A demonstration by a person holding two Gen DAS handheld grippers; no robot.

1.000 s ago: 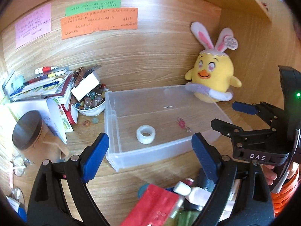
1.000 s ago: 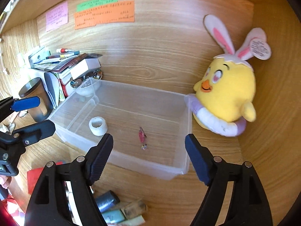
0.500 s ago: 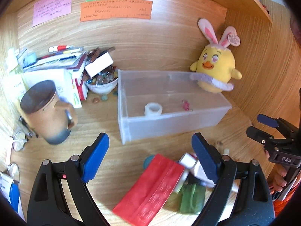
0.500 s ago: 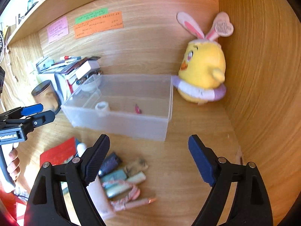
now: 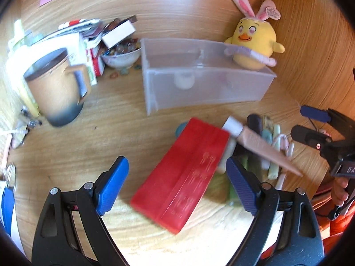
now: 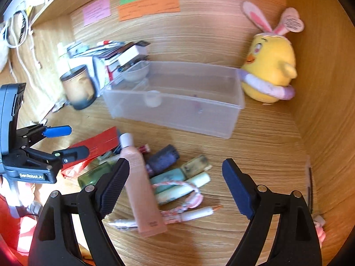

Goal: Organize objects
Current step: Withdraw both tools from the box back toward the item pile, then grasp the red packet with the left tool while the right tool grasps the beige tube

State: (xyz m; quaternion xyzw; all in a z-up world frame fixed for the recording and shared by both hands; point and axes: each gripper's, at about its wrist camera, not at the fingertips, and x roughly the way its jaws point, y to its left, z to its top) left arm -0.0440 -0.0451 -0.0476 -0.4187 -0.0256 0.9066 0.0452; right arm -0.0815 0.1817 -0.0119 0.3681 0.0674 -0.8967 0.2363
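I have both grippers hanging over the loose pile on the desk, and neither holds anything: the left gripper stands with its jaws wide and only the red packet beneath the gap, untouched, while the right gripper has just been opening its jaws and now stands wide too, the pile lying under them but nothing pinched. In the right wrist view the pink tube lies from about 11 o'clock down to 6, white cap at the top, resting across the pens and a pink cord. I judge it light and soft in the body, likely to squash and slide, so I would take it across the firmer shoulder just under the cap. The red packet looks flat and thin, hard to get pads under; an edge pinch seems best. The clear bin sits at 12 o'clock, well apart from the pile, with a roll of tape inside. The yellow plush chick stands just beside the bin's end at 2 o'clock.
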